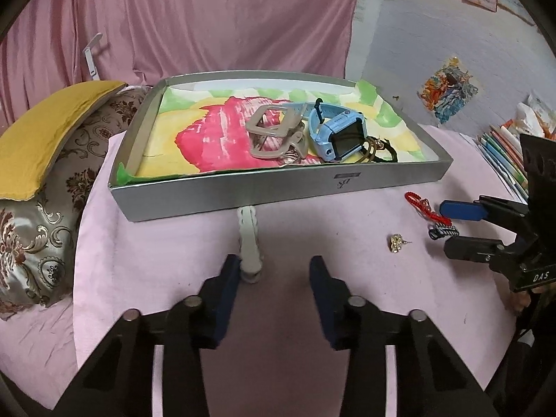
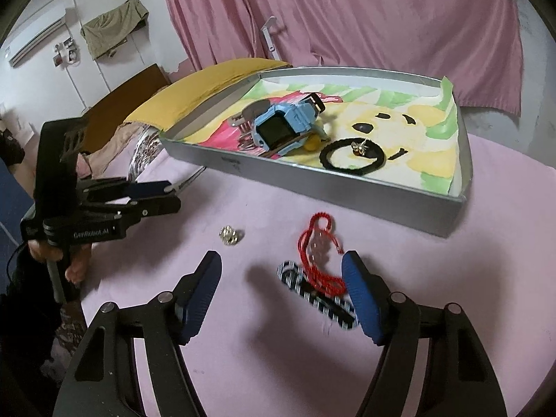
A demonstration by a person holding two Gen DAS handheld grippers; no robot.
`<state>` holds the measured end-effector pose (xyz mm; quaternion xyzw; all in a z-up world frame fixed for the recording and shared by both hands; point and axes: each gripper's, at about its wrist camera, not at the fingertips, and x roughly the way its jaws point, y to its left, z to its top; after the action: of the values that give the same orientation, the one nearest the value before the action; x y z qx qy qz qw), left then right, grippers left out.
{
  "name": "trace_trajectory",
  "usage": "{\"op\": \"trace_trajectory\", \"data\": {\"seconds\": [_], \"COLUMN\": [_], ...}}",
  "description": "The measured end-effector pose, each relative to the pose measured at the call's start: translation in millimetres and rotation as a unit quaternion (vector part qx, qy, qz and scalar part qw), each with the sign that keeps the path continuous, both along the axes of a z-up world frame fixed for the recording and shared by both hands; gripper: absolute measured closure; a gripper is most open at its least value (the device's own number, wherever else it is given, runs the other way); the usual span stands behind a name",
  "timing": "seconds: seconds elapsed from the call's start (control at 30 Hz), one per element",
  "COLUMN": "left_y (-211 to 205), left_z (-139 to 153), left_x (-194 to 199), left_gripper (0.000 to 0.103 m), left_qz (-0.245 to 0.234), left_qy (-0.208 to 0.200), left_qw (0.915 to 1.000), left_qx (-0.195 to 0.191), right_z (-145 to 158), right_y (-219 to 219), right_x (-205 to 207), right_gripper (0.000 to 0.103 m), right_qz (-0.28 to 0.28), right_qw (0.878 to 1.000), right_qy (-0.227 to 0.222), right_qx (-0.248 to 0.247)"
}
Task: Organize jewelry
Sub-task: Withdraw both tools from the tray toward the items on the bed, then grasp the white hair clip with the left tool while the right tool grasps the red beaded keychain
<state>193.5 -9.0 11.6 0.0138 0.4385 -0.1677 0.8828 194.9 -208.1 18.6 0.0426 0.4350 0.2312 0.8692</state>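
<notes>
White scalloped hair clip (image 1: 248,239), pale, slender.

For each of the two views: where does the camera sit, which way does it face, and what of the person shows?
Left wrist: on the left hand-held gripper, angled down at a white clip before the tray; the right hand-held gripper shows at right.
Right wrist: on the right hand-held gripper, angled down at a red cord and striped clip; a hand holds the left one.
Shared: tray, blue watch, earring.
</notes>
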Motion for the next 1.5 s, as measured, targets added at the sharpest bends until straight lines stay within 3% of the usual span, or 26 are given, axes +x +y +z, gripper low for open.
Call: {"op": "trace_trajectory", "data": {"seconds": [0.3,0.47,0.6,1.1,1.27,1.5], "left_y": [-9.4,-14.6,-19.0,-15.5,-13.3,-18.3], "left_z": [0.3,0.3,1.5,1.3,1.7,14.9], "left_x": [4.9,8.5,6.8,-2.8,-17.0,-54.4], "left_gripper": [0.074,0.079,0.091,0.091,0.092,0.092], "left_qz": [0.022,0.029,0.013,0.028,0.025,0.026], "left_qy": [-0.001,-0.001,0.003,0.0,-0.003,-0.079], "left_qw": [0.9995,0.9987,0.9988,0.9994,0.9997,0.9962], "left_qx": [0.022,0.041,0.047,0.023,0.004,-0.029], "right_z": [-3.7,-3.1,-1.3,-0.7,6.8,24.1], "right_y": [3.3,5.1,6.2,1.9,0.6,0.7], "right_x": [17.4,18.6,16.2,-0.5,-10.3,-26.6], "right_gripper": [0.08,0.085,0.092,0.094,0.094,0.094], "right_qz": [-0.017,-0.006,0.016,0.025,0.025,0.008], "right_qw": [0.999,0.998,0.997,0.998,0.998,0.995], "right_qy": [0.0,-0.007,-0.013,-0.011,-0.036,-0.094], "right_qx": [-0.038,-0.064,-0.081,-0.06,-0.044,-0.031]}}
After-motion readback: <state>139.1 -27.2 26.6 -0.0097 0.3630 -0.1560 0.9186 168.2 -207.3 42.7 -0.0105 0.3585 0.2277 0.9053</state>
